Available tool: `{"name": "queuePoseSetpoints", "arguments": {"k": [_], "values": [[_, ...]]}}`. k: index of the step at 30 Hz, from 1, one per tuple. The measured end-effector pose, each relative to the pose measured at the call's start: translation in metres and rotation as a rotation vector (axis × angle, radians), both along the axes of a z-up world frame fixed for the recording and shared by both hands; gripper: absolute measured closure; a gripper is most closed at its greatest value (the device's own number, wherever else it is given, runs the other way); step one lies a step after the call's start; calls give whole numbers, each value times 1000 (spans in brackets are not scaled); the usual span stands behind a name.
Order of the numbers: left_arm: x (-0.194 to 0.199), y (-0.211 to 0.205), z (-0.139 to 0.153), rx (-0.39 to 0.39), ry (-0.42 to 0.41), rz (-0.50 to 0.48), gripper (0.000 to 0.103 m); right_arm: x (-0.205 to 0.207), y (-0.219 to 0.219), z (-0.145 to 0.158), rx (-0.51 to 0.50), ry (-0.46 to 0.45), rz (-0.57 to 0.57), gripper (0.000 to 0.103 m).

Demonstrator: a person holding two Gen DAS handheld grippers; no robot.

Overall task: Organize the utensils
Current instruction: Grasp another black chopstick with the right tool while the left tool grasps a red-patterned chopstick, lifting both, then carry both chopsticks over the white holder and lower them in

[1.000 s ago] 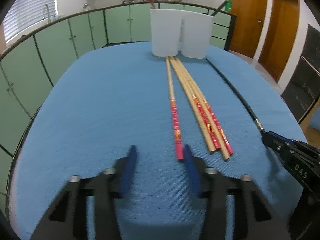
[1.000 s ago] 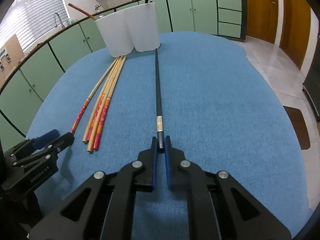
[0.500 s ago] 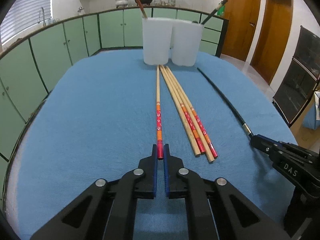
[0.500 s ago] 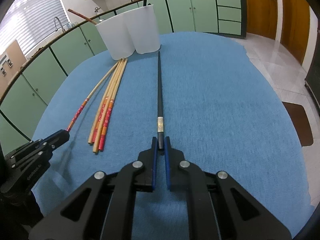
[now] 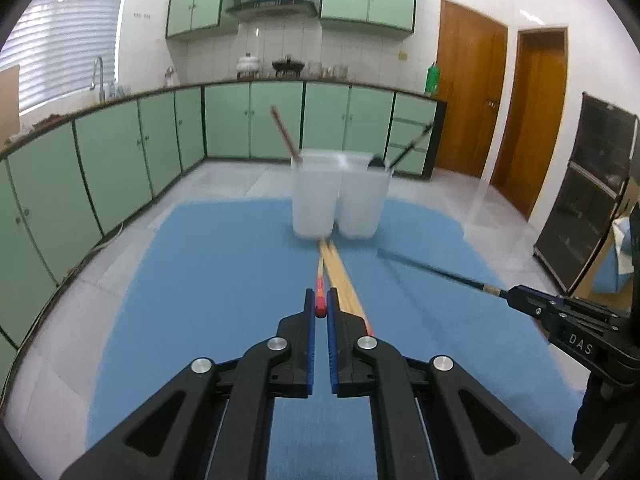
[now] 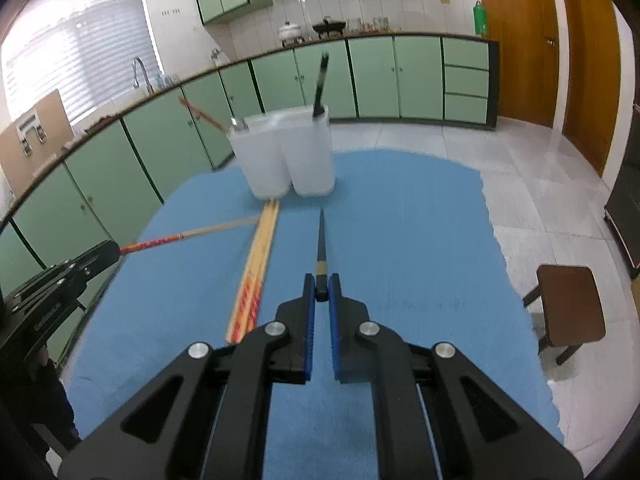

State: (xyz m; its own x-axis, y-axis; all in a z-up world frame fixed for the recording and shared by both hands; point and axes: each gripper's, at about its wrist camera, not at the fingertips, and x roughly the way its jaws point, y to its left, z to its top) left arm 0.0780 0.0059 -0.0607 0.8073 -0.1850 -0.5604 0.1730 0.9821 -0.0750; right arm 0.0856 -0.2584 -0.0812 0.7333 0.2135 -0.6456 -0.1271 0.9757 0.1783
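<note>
My left gripper [image 5: 320,310] is shut on the red end of a wooden chopstick [image 5: 320,286] and holds it lifted above the blue table [image 5: 224,280]. My right gripper [image 6: 321,290] is shut on the end of a black chopstick [image 6: 321,240], also lifted; it shows at the right of the left wrist view [image 5: 440,274]. Three wooden chopsticks [image 6: 258,256] lie on the table. Two white cups stand at the far edge: the left cup [image 5: 314,200] holds a wooden chopstick, the right cup [image 5: 362,200] holds a black one.
A brown stool [image 6: 568,308] stands on the tiled floor to the right of the table. Green cabinets [image 5: 256,124] run along the far wall. The table's edges lie close on both sides.
Both grippers have risen from the table, each lifting its chopstick by the near end. The left gripper, open a second ago, shut on the red-ended chopstick before the lift.
</note>
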Motion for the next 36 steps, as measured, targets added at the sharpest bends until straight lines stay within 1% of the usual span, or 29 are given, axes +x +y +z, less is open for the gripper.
{"name": "queuePoseSetpoints", "arguments": {"k": [5, 9, 12, 17, 21, 25, 28, 31, 34, 36], "values": [[9, 1, 37, -13, -69, -17, 97, 5, -5, 37, 27, -64, 18, 97], [23, 2, 56, -24, -92, -37, 97, 19, -3, 65, 33, -98, 53, 97], [31, 0, 68, -24, -109, -48, 97, 35, 1, 86, 28, -106, 95, 97], [46, -5, 79, -14, -122, -69, 98, 59, 10, 107, 25, -95, 146, 97], [56, -10, 86, -28, -123, -87, 98, 72, 17, 123, -1, -112, 160, 97], [64, -13, 99, -36, -148, -103, 98, 86, 20, 142, -12, -141, 170, 97], [73, -15, 120, -38, -197, -108, 98, 102, 19, 163, -7, -185, 160, 97], [82, -18, 145, -32, -266, -101, 98, 118, 19, 187, -2, -243, 140, 97], [97, -19, 170, -49, -328, -89, 98, 136, 19, 211, 19, -306, 116, 97], [110, -21, 182, -43, -364, -77, 98, 149, 21, 223, 7, -353, 89, 97]]}}
